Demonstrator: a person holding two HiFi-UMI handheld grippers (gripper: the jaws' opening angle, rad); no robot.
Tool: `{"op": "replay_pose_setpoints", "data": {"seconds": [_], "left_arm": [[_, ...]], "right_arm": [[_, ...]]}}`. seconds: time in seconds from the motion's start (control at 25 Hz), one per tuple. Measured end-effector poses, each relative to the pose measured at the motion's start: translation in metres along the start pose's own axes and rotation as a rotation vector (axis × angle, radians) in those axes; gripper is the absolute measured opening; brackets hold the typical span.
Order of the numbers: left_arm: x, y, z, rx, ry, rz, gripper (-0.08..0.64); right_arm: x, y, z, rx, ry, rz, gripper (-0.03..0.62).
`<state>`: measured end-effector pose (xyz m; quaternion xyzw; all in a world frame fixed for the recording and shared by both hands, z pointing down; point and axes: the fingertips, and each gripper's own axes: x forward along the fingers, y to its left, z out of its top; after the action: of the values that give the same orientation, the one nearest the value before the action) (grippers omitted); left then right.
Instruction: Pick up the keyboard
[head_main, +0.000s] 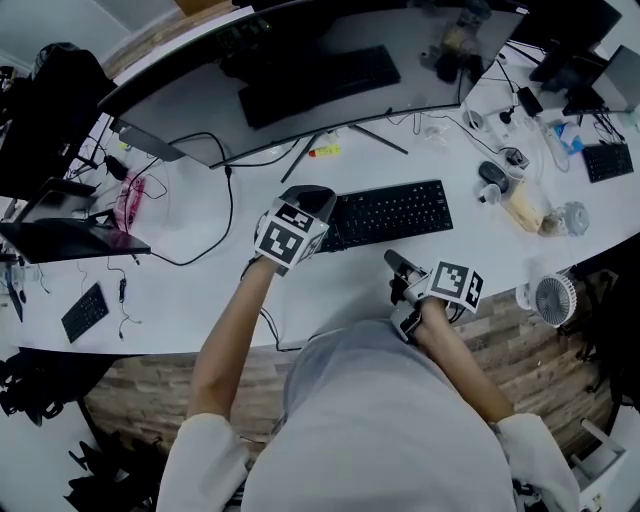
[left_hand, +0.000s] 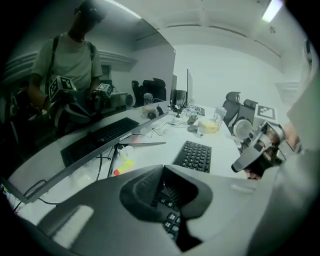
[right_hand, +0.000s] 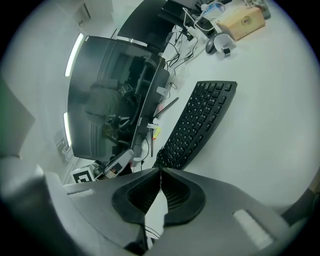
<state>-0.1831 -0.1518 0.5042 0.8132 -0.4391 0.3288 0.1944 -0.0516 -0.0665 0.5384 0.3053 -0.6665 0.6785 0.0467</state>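
Note:
The black keyboard (head_main: 395, 212) lies flat on the white desk (head_main: 200, 300), in front of the curved monitor. My left gripper (head_main: 318, 215) is over the keyboard's left end and hides it. In the left gripper view its jaws (left_hand: 163, 170) meet at the tips, a few keys (left_hand: 171, 220) show in the gap behind them, and the rest of the keyboard (left_hand: 195, 155) stretches beyond. My right gripper (head_main: 392, 260) is shut and empty, low over the desk just in front of the keyboard. In the right gripper view its tips (right_hand: 160, 171) point at the keyboard's (right_hand: 200, 125) left part.
A wide curved monitor (head_main: 300, 90) on a thin stand stands behind the keyboard, with cables trailing to the left. A mouse (head_main: 492, 174), a yellowish box (head_main: 525, 205) and a small fan (head_main: 552, 297) lie to the right. The desk's front edge runs just behind the grippers.

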Motion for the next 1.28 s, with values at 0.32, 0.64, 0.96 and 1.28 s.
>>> {"op": "replay_pose_setpoints", "data": {"seconds": [0.32,0.64,0.96,1.28], "left_arm": [[0.019,0.001,-0.009,-0.015,0.079,-0.102,0.000],[0.031,0.008,-0.022,-0.019,0.161,-0.141,0.000],[0.049,0.000,-0.031,0.029,0.223,-0.209,0.000],[0.066,-0.015,-0.031,0.111,0.272,-0.302,0.000]], "right_arm": [[0.018,-0.006,0.005,0.057,0.003,-0.003,-0.006],[0.027,-0.015,0.012,0.109,-0.007,0.015,-0.006],[0.031,-0.018,0.003,0.127,0.026,0.008,-0.006],[0.037,-0.022,-0.005,0.148,0.067,0.011,-0.006]]}}
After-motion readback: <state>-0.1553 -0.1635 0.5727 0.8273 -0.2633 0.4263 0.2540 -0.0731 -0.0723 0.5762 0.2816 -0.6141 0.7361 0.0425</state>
